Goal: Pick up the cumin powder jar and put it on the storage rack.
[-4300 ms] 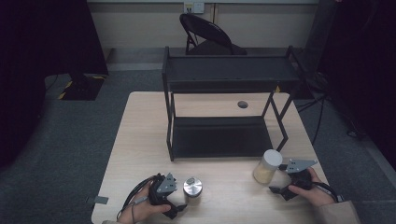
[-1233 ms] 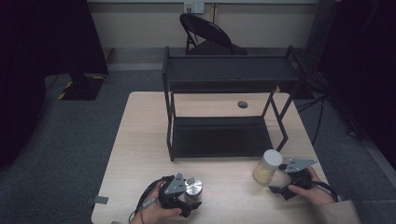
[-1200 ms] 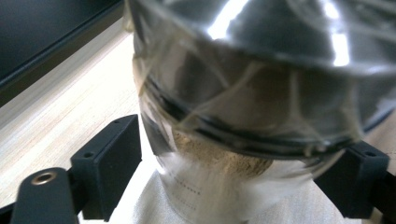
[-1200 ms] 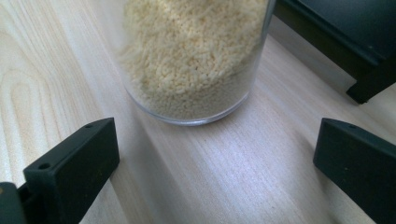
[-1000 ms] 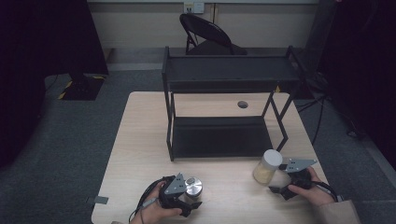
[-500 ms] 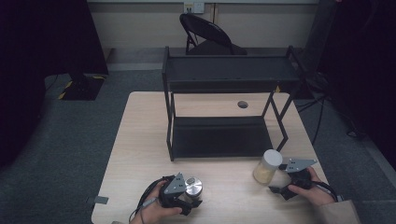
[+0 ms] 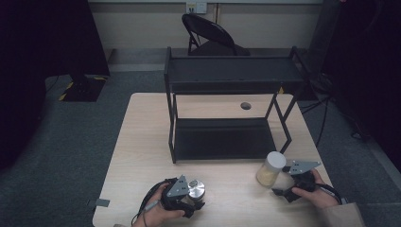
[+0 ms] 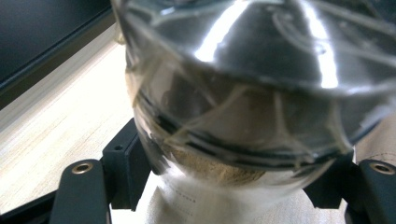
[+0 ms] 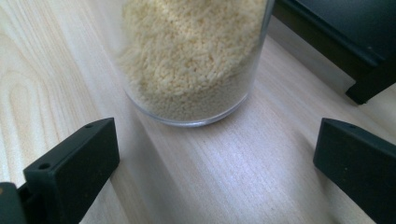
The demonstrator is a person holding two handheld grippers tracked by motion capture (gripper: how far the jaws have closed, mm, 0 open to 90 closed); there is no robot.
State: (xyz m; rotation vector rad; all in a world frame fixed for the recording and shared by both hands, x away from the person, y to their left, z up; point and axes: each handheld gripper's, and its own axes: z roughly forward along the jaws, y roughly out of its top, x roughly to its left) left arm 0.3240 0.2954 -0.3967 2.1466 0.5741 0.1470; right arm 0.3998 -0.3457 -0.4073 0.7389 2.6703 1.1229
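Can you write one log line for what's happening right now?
left gripper: shut on silver-lidded jar | right gripper: open beside grain jar

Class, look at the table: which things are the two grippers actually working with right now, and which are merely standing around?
In hand:
- silver-lidded jar, between the left gripper's jaws
- jar of pale grains, just ahead of the open right gripper, not yet touched

Standing around:
- black two-tier shelf on the table
- folding chair beyond the table

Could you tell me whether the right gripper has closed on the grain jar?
No, the right gripper is open, with the jar standing ahead of it.
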